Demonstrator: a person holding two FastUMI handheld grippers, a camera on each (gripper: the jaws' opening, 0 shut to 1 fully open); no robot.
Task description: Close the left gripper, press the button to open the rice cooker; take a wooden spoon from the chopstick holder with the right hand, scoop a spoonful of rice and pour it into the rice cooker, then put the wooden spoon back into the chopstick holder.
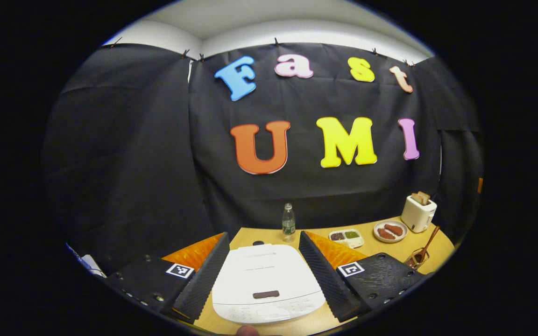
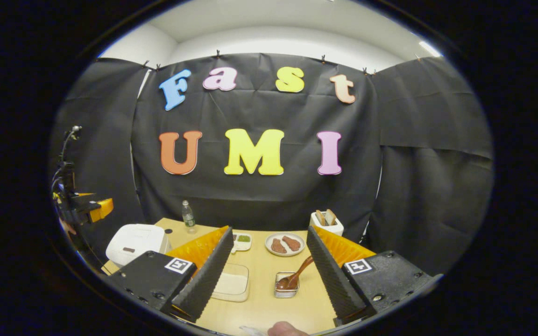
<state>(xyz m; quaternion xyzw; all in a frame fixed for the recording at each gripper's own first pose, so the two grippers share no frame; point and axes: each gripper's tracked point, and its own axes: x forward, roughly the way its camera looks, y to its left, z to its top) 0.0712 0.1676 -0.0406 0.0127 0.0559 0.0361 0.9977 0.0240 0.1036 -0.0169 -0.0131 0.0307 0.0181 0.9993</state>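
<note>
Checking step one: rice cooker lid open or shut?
Shut. The rice cooker lid lies flat on its body, button untouched; left gripper open above it.

Your white rice cooker [image 1: 265, 283] sits on the table's left side with its lid shut, the dark button [image 1: 265, 294] on the near edge of the lid. Your wooden spoon [image 2: 298, 275] leans tilted in the small chopstick holder [image 2: 286, 285]. Your clear tray of rice [image 2: 232, 282] lies flat between cooker and holder.
</note>
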